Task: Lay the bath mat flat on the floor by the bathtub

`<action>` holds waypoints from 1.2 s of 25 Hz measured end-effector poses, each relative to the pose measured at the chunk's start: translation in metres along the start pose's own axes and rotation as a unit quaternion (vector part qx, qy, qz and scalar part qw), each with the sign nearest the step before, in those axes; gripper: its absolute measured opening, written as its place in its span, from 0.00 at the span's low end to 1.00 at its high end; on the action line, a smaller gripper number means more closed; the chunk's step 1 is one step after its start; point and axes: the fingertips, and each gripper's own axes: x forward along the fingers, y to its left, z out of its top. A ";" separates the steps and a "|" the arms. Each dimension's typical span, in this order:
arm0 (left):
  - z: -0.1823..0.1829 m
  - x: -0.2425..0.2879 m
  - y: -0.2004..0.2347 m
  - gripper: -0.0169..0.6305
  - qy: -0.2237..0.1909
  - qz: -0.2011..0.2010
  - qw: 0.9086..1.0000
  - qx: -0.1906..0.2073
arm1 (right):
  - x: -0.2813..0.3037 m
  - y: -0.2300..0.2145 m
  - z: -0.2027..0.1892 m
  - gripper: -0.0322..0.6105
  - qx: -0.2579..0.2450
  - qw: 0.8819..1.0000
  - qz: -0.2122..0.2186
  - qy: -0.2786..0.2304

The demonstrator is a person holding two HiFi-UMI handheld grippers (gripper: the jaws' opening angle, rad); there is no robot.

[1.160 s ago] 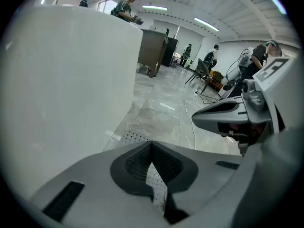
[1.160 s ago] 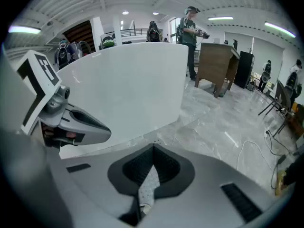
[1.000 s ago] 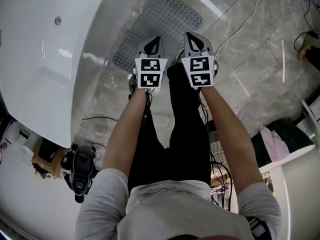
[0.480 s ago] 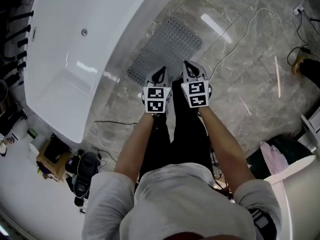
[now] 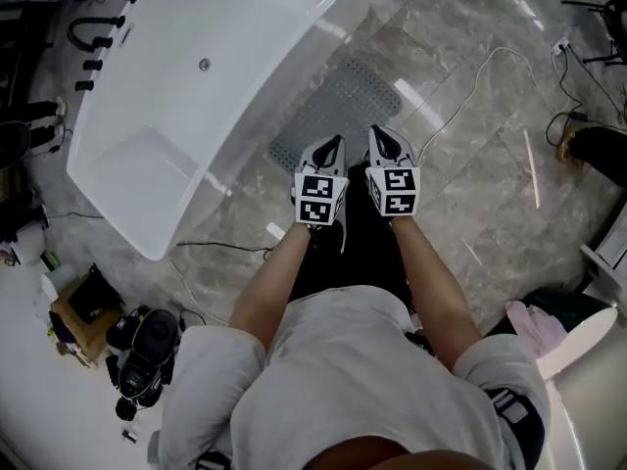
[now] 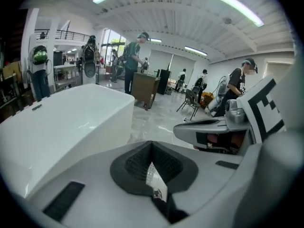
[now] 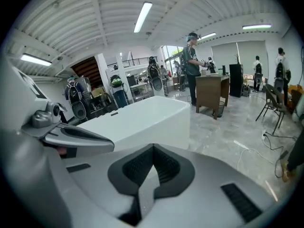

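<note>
Light grey short-sleeved T-shirt, black trousers, grey left tool and right tool, dark ridged pads, white cubes with black square markers.

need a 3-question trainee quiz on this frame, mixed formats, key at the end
1. True or false: the bath mat lies flat on the floor beside the bathtub.
2. What does the left gripper hold? A) a corner of the mat B) nothing C) a towel
3. Fill in: the right gripper has its jaws ____.
Key: 1 true; 2 B; 3 shut.
</note>
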 end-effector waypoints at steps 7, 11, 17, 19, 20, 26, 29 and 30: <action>-0.020 -0.139 -0.004 0.04 -0.064 0.019 0.998 -0.009 | -0.107 0.084 0.019 0.06 -0.031 0.998 -0.020 -0.056; -0.019 -0.198 -0.019 0.04 -0.100 0.015 0.995 0.004 | -0.157 0.128 0.040 0.06 -0.071 0.992 -0.007 -0.101; -0.010 -0.268 -0.034 0.04 -0.149 0.018 0.989 0.016 | -0.226 0.183 0.063 0.06 -0.112 0.981 0.007 -0.160; -0.009 -0.289 -0.042 0.04 -0.155 0.006 0.988 0.021 | -0.245 0.197 0.065 0.06 -0.126 0.979 0.019 -0.161; -0.010 -0.298 -0.047 0.04 -0.156 0.003 0.987 0.029 | -0.254 0.202 0.065 0.06 -0.136 0.978 0.026 -0.159; -0.010 -0.329 -0.064 0.04 -0.180 0.045 0.982 0.026 | -0.292 0.205 0.064 0.06 -0.167 0.972 0.051 -0.158; -0.013 -0.341 -0.081 0.04 -0.189 0.077 0.979 -0.012 | -0.312 0.205 0.059 0.06 -0.188 0.966 0.065 -0.163; -0.011 -0.344 -0.089 0.04 -0.197 0.086 0.976 -0.019 | -0.319 0.205 0.060 0.06 -0.192 0.964 0.072 -0.171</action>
